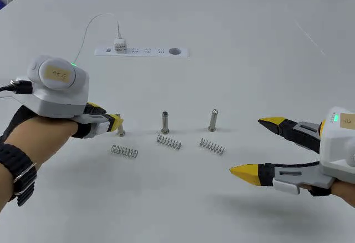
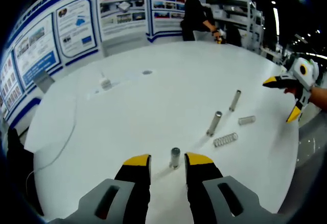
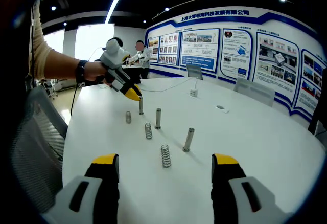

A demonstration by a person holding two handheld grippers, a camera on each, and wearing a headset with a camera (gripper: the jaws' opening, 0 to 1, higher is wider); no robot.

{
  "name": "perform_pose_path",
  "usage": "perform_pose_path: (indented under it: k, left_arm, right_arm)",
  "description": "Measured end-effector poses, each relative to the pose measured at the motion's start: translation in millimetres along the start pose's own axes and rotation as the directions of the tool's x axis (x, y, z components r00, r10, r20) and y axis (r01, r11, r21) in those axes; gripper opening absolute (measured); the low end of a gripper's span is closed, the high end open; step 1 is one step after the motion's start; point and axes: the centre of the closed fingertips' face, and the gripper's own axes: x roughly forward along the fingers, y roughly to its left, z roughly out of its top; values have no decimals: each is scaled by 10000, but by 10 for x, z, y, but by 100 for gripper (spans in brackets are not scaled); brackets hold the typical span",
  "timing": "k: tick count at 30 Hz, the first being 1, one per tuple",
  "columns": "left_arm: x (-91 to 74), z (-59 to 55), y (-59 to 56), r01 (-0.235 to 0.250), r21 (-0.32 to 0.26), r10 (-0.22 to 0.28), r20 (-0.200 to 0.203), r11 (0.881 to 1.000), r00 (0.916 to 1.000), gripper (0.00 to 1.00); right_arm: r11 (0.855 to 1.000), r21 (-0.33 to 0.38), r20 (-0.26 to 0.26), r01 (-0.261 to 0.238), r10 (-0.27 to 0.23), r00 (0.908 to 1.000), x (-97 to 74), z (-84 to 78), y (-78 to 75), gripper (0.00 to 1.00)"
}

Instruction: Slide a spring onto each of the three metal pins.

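Three metal pins stand upright in a row on the white table: the left pin (image 1: pixel 120 127), middle pin (image 1: pixel 165 122) and right pin (image 1: pixel 213 120). In front of each lies a spring: left spring (image 1: pixel 123 151), middle spring (image 1: pixel 168 142), right spring (image 1: pixel 212 146). My left gripper (image 1: pixel 113 122) is open, its yellow tips either side of the left pin (image 2: pixel 175 158) without closing on it. My right gripper (image 1: pixel 248 146) stands wide open and holds nothing, just right of the right spring (image 3: pixel 165 155) and right pin (image 3: pixel 189 139).
A white power strip (image 1: pixel 141 50) with a plugged charger and cable lies at the back of the table. Wall posters and people (image 3: pixel 139 52) are beyond the table. A mesh chair (image 3: pixel 30 147) stands at the near edge.
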Motion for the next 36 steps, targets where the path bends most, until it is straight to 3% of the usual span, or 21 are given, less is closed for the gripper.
perform_pose_path:
  k: [16, 23, 30, 31, 33, 36]
  left_arm:
    - [-132, -170, 22, 245, 184, -239, -307, 9995, 9992, 27]
    - [-157, -233, -78, 872, 365, -858, -374, 9955, 9956, 26]
    - [-151, -325, -233, 1932, 824, -1894, -514, 9777, 9806, 26]
    - [-149, -342, -268, 2254, 977, -2208, -551, 9694, 9738, 27]
    - [-145, -365, -278, 2388, 1011, -2336, -609, 9658, 9704, 27]
    - [-141, -385, -329, 2834, 1412, -2770, -636, 9486, 9588, 29]
  right_arm:
    - [10000, -4, -49, 11, -11, 10000, 10, -5, 3, 75]
    - [10000, -38, -47, -29, 28, 10000, 16, 4, 18, 75]
    - [10000, -39, -71, -6, 5, 10000, 12, 1, 17, 75]
    - [10000, -57, -88, 4, -4, 10000, 13, -2, 16, 75]
    - [10000, -39, -84, -3, 3, 10000, 14, -2, 17, 75]
    - [10000, -43, -101, 5, -6, 9999, 15, -7, 12, 75]
